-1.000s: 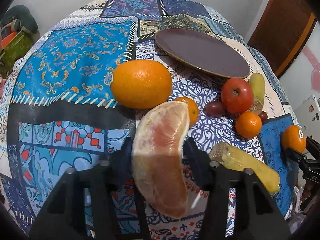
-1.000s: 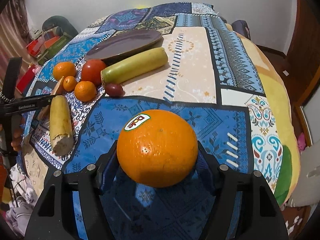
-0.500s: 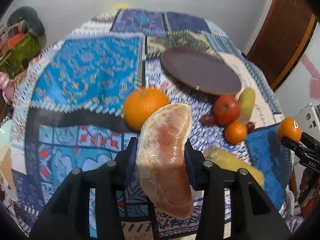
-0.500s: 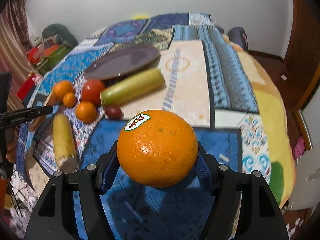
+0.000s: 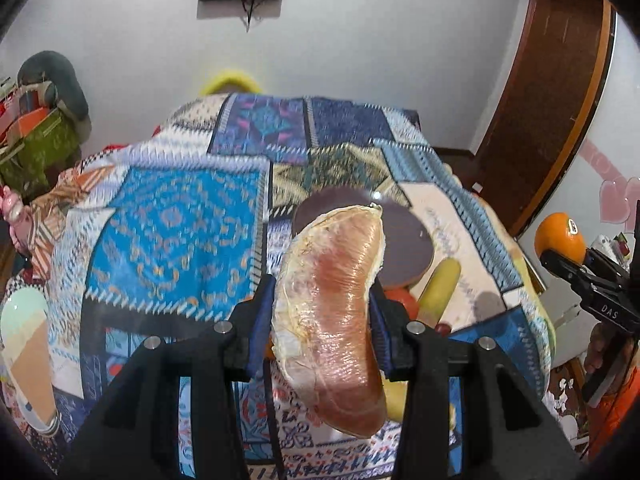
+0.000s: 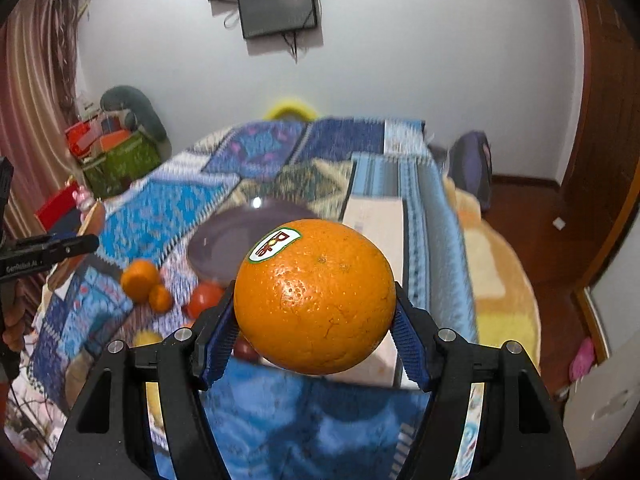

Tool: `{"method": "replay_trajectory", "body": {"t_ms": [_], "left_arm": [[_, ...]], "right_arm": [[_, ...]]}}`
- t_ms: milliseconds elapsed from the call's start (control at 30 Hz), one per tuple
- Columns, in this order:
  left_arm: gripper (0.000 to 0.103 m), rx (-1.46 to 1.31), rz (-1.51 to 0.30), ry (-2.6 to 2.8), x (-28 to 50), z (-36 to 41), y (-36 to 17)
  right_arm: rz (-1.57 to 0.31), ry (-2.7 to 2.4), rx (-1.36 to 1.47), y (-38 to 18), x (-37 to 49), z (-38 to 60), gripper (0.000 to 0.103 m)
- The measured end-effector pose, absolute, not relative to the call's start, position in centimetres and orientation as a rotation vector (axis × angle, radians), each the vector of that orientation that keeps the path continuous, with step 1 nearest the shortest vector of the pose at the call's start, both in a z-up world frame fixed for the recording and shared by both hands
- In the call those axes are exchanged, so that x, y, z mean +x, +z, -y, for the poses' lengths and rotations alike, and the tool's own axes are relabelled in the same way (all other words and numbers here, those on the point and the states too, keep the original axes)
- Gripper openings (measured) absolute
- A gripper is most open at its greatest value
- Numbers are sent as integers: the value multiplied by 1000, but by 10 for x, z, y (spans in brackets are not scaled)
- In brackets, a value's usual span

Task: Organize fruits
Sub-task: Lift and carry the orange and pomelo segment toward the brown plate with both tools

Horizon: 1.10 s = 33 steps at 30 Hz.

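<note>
— How many oranges do you count?
— Three: a stickered orange (image 6: pixel 316 296) in my right jaws, and beside the one purple plate (image 6: pixel 240 236) a big orange (image 6: pixel 139 280) and a small orange (image 6: pixel 161 298).
— Anything else?
— One tomato (image 6: pixel 204 298), and one pomelo segment (image 5: pixel 332 312) in my left jaws.

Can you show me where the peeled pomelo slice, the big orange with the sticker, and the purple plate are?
pomelo slice (image 5: pixel 332 304): left wrist view, middle of its pink flesh.
orange (image 6: pixel 316 300): right wrist view, centre of its peel, below the sticker.
plate (image 5: pixel 404 248): left wrist view, bare surface right of the slice.
</note>
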<state>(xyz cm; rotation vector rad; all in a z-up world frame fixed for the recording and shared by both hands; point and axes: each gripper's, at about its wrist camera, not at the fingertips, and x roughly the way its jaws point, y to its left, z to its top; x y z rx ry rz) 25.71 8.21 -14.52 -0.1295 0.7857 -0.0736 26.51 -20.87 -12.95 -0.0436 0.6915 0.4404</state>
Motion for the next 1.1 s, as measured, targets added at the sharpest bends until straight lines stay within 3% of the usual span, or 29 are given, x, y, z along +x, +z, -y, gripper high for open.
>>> {"method": "replay_trajectory", "body": {"t_ms": [600, 1100], "left_arm": [[43, -87, -704, -52, 325, -67, -125], [43, -37, -790, -40, 401, -55, -166]], "right_arm": [[-542, 466, -93, -95, 318, 166, 66], [-653, 468, -130, -139, 383, 135, 66]]}}
